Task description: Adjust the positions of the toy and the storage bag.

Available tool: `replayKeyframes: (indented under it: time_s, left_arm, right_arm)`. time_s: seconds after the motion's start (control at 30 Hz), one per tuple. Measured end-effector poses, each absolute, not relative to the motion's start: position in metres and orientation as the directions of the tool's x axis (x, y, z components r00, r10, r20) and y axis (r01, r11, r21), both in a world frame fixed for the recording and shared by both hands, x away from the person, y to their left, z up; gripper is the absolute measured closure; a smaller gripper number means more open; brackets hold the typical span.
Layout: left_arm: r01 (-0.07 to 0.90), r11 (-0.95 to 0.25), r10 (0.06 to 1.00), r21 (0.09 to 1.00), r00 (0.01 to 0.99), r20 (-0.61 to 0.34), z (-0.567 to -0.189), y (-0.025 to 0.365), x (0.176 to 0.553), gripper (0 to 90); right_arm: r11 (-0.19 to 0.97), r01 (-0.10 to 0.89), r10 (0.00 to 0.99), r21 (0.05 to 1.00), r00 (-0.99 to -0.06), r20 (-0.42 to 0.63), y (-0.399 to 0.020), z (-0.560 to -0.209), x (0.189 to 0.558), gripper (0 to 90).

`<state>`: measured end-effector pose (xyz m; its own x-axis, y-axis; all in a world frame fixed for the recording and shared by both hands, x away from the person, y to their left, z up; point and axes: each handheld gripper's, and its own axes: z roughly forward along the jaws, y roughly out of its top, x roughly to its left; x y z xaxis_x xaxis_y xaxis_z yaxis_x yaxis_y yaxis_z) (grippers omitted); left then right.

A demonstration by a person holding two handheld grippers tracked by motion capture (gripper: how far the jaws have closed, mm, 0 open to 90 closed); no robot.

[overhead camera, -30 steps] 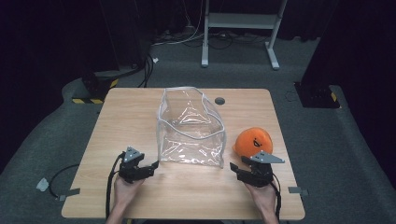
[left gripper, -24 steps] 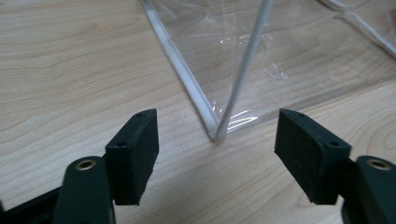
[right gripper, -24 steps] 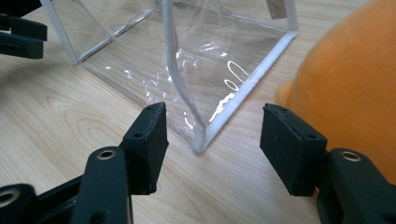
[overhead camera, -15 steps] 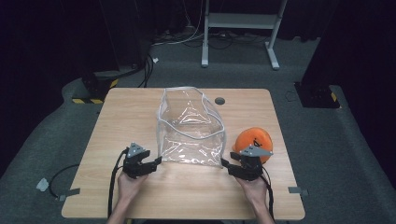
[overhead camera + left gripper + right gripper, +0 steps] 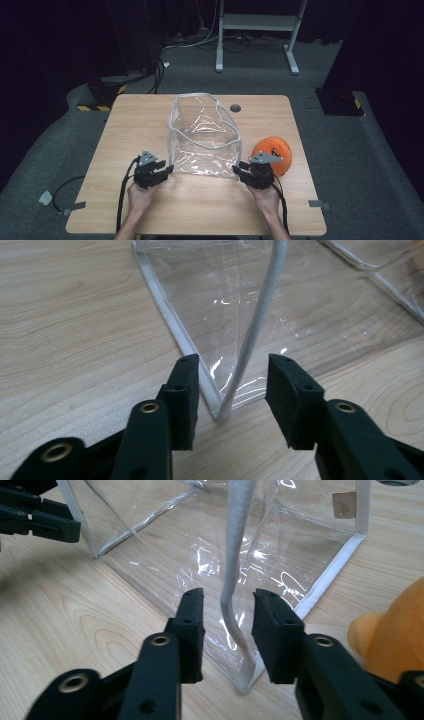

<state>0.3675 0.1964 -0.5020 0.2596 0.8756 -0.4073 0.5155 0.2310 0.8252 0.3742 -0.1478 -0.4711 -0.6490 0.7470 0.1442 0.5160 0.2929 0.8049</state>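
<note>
A clear plastic bag [image 5: 205,135] with white trim stands open in the middle of the wooden table [image 5: 145,117]. My left gripper [image 5: 167,170] is at its near left corner. In the left gripper view the white corner seam [image 5: 222,407] lies between the jaws of my left gripper [image 5: 232,390], which have just been closing; a gap still shows. My right gripper [image 5: 239,167] is at the near right corner. Its jaws [image 5: 227,625] have also been closing around the bag's white rim strip [image 5: 235,600] without pressing it. An orange soft toy [image 5: 274,150] lies just right of the bag.
A dark round hole [image 5: 235,108] sits in the table behind the bag. A white-legged stand [image 5: 255,30] and black cases stand on the floor beyond the table. Cables trail from both grippers over the near edge.
Both grippers have come in to the bag's near corners, the right one sliding left from in front of the orange toy. Both pairs of jaws stand narrower than before.
</note>
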Motion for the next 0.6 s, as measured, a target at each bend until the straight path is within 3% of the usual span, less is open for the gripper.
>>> replayKeyframes:
  time_s: [0.2, 0.6]
  left_arm:
    - [0.52, 0.215, 0.878, 0.827, 0.268, -0.397, -0.5037, 0.1941, 0.3692, 67.2]
    - [0.532, 0.192, 0.876, 0.824, 0.286, -0.389, -0.5031, 0.191, 0.3736, 78.5]
  right_arm:
    - [0.315, 0.515, 0.752, 0.797, -0.648, 0.121, -0.144, -0.4724, 0.3761, 81.7]
    - [0.331, 0.498, 0.752, 0.801, -0.653, 0.095, -0.1434, -0.472, 0.3753, 86.9]
